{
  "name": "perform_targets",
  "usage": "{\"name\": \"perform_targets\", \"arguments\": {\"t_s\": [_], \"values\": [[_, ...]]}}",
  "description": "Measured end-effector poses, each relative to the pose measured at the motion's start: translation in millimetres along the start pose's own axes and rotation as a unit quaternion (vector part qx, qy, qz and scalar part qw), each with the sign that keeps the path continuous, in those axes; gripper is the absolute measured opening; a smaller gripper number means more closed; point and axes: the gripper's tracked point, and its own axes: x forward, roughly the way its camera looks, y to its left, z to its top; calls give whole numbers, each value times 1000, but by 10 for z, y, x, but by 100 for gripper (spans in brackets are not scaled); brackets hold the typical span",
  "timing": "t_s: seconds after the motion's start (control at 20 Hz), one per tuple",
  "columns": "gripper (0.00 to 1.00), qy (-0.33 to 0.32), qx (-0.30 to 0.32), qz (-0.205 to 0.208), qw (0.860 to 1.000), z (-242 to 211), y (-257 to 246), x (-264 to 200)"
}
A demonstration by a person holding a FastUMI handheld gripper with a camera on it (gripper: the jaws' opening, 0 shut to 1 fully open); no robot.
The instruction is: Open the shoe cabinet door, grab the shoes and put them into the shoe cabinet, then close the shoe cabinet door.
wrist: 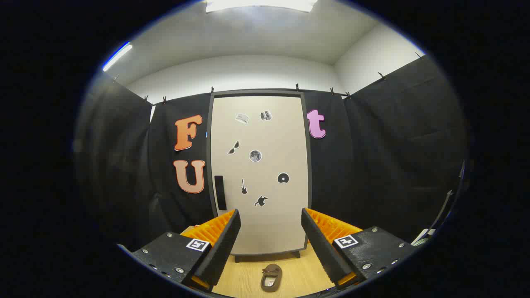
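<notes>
We are facing the shoe cabinet (259,174), its pale door (265,223) sitting shut, with a dark handle (220,192) near the door's left edge and small stickers (255,155) scattered over it. We are holding the gripper (271,231) with its fingers spread wide apart, gripping nothing. A brown shoe (271,277) is lying on the wooden floor (306,273) just in front of the cabinet, between our fingers.
</notes>
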Motion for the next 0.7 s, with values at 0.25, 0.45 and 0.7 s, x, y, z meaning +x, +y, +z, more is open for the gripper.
{"name": "perform_targets", "arguments": {"t_s": [0.25, 0.45, 0.7], "values": [[94, 1, 6, -4, 1000, -15, -19, 10], [94, 2, 10, 0, 1000, -23, -27, 15], [94, 5, 6, 3, 1000, -40, -37, 16]]}}
